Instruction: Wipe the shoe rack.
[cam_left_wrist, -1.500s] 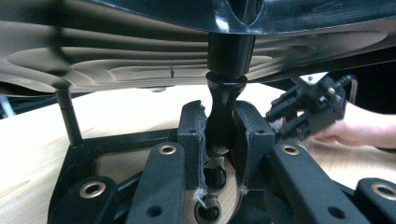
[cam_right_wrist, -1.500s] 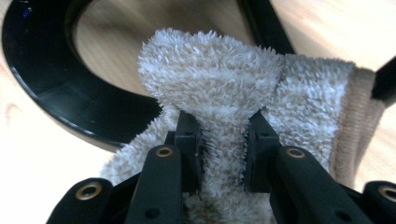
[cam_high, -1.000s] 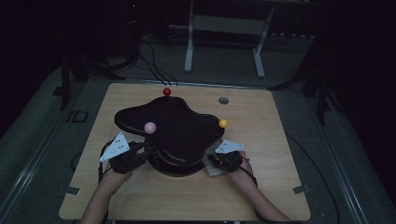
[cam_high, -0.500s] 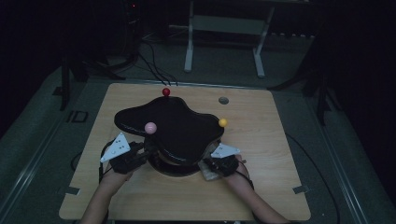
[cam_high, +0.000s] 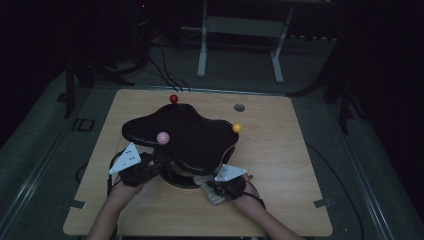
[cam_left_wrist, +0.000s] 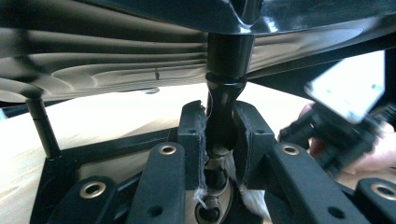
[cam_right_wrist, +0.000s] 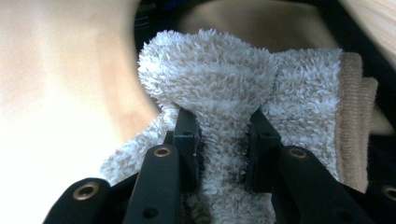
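Note:
A black wavy-edged plate (cam_high: 192, 137) stands on a post over a round black base (cam_high: 176, 181) in the middle of the table. My left gripper (cam_high: 156, 162) reaches under the plate from the left. In the left gripper view it (cam_left_wrist: 220, 135) is shut on the black post (cam_left_wrist: 224, 70). My right gripper (cam_high: 216, 187) sits at the base's front right, shut on a fluffy white cloth (cam_right_wrist: 219, 79). The cloth (cam_high: 214, 197) lies bunched against the base. The right gripper (cam_left_wrist: 348, 133) and its hand also show beyond the post in the left gripper view.
A red ball (cam_high: 173, 98), a pink ball (cam_high: 163, 137) and a yellow ball (cam_high: 237, 128) sit around the plate's rim. A thin black rod (cam_left_wrist: 43, 128) rises from the base. A small grey disc (cam_high: 239, 107) lies on the wooden table (cam_high: 285, 160). Dark floor and a metal frame lie beyond.
My right gripper has slid left and slightly nearer with the cloth, closer to the base. The left gripper has kept still on the post.

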